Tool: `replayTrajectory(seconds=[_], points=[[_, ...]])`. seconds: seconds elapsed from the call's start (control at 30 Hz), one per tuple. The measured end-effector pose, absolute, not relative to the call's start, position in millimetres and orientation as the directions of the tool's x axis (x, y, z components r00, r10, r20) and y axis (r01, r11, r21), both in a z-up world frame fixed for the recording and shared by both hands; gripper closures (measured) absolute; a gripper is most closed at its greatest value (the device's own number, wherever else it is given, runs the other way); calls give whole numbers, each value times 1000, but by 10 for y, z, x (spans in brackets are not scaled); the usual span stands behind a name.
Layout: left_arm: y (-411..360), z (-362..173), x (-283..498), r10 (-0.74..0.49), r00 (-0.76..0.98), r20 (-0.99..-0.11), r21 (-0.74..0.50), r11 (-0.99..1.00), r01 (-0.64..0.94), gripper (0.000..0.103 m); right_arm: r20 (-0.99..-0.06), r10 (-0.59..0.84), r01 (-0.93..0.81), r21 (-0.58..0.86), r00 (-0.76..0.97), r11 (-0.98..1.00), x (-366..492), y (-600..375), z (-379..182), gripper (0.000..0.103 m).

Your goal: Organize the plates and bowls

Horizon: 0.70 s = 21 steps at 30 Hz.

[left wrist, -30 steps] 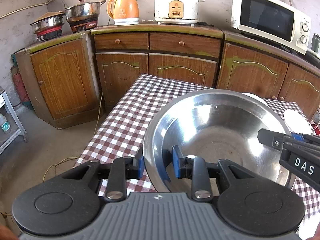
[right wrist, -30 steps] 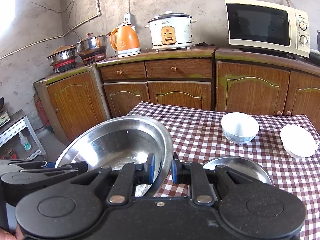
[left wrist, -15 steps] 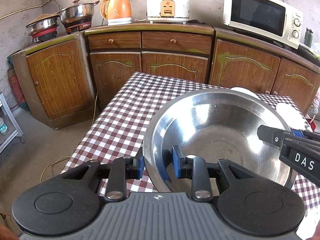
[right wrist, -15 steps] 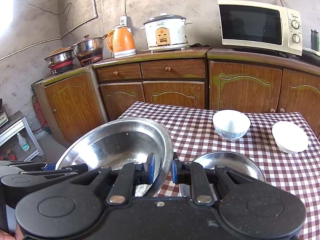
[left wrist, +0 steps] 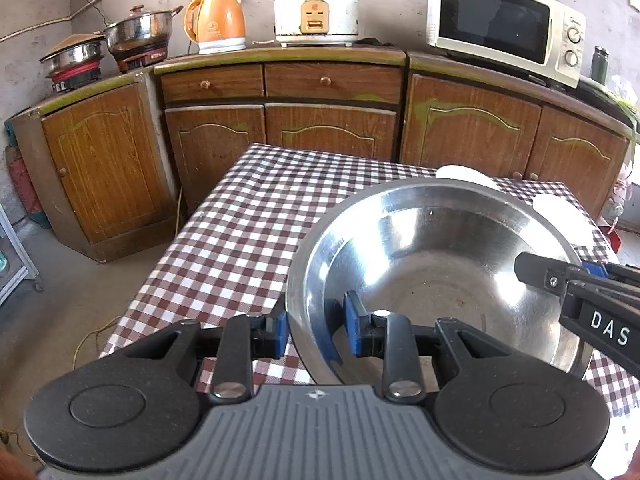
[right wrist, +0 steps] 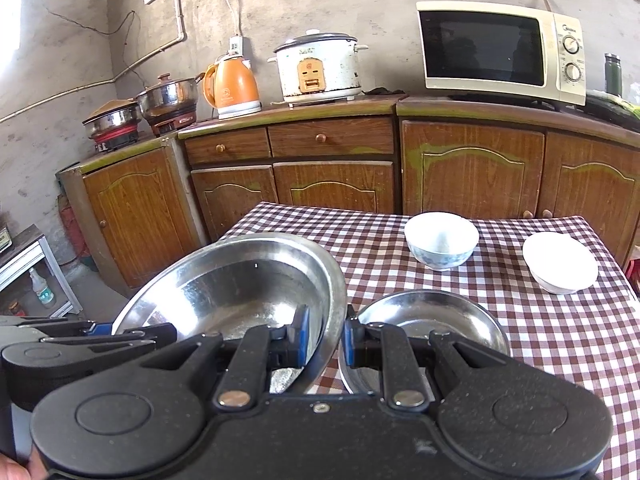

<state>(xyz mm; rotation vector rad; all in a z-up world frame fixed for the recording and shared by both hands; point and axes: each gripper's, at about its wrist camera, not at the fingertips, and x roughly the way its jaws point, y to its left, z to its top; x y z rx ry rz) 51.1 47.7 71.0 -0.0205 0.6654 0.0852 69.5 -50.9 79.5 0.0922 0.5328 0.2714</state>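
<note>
A large steel bowl (left wrist: 440, 272) is held above the checked table (left wrist: 248, 232) by both grippers. My left gripper (left wrist: 316, 330) is shut on its near-left rim. My right gripper (right wrist: 324, 338) is shut on its right rim (right wrist: 336, 308); it shows at the right in the left wrist view (left wrist: 560, 276). A smaller steel bowl (right wrist: 424, 320) sits on the table just right of the large one. A blue-patterned white bowl (right wrist: 442, 242) and a plain white bowl (right wrist: 560, 262) stand further back.
Wooden cabinets (right wrist: 332, 168) run behind the table, with a microwave (right wrist: 496, 50), rice cooker (right wrist: 318, 66), orange kettle (right wrist: 232, 86) and pots (right wrist: 168, 100) on top. A low shelf (right wrist: 28, 264) stands at the left on the floor.
Both grippers, holding the large bowl, have drawn back from the cabinets and shifted a little; more of the table and the small steel bowl shows now.
</note>
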Motion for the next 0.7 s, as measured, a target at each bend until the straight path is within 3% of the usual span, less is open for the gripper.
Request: replayTrajectory(seconds=[0.7], points=[[270, 602, 381, 26, 776, -630, 5, 1000, -30, 74, -496, 244, -178, 177, 834, 968, 427, -772, 667, 81]])
